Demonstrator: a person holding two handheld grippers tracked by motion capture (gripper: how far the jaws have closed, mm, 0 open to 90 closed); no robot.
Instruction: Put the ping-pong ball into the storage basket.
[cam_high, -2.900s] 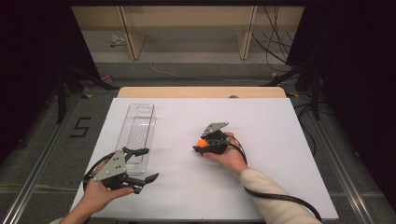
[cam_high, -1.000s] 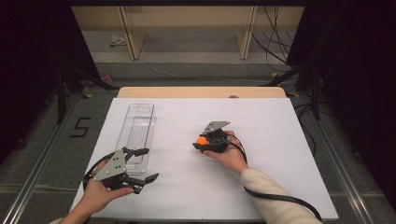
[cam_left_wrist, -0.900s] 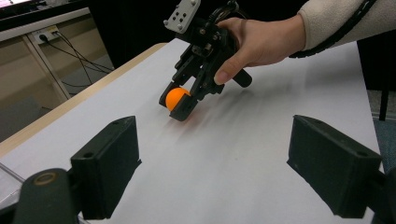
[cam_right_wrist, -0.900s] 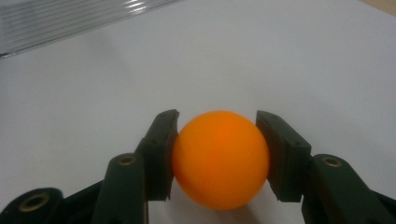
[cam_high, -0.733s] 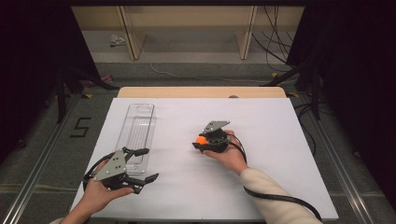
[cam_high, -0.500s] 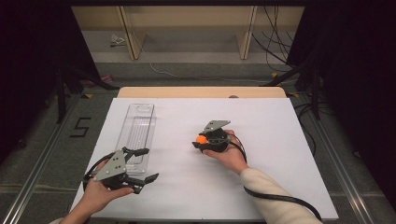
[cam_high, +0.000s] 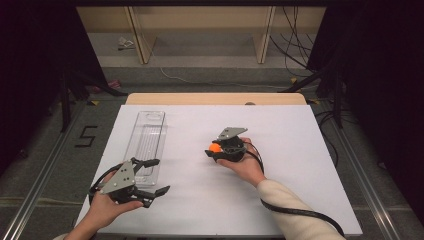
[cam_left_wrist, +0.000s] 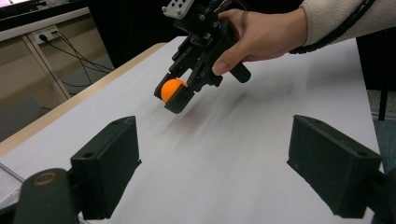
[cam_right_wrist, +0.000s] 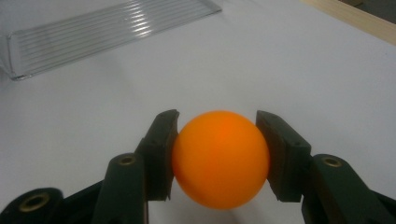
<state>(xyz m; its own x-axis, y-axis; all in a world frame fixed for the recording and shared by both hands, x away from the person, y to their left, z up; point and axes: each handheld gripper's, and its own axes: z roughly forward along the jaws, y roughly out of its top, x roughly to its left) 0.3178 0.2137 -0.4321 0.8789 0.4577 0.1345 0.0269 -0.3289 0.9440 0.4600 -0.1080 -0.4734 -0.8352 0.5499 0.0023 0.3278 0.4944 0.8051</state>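
An orange ball (cam_right_wrist: 220, 157) sits clamped between the two black jaws of my right gripper (cam_right_wrist: 217, 154), just above the white table. From above, that ball (cam_high: 215, 148) is at the table's middle, with the right gripper (cam_high: 214, 150) pointing left. The left gripper view shows the same ball (cam_left_wrist: 172, 89) in the right gripper (cam_left_wrist: 175, 95), held by a hand. My left gripper (cam_high: 154, 176) is near the front left, open, with nothing between its jaws (cam_left_wrist: 229, 172). A clear plastic tray (cam_high: 147, 142) lies lengthwise at the left, its near end beside the left gripper.
The white table sheet (cam_high: 300, 165) has bare room to the right and front. A wooden edge (cam_high: 215, 98) runs along the far side. The clear tray (cam_right_wrist: 107, 32) lies ahead and left of the ball in the right gripper view.
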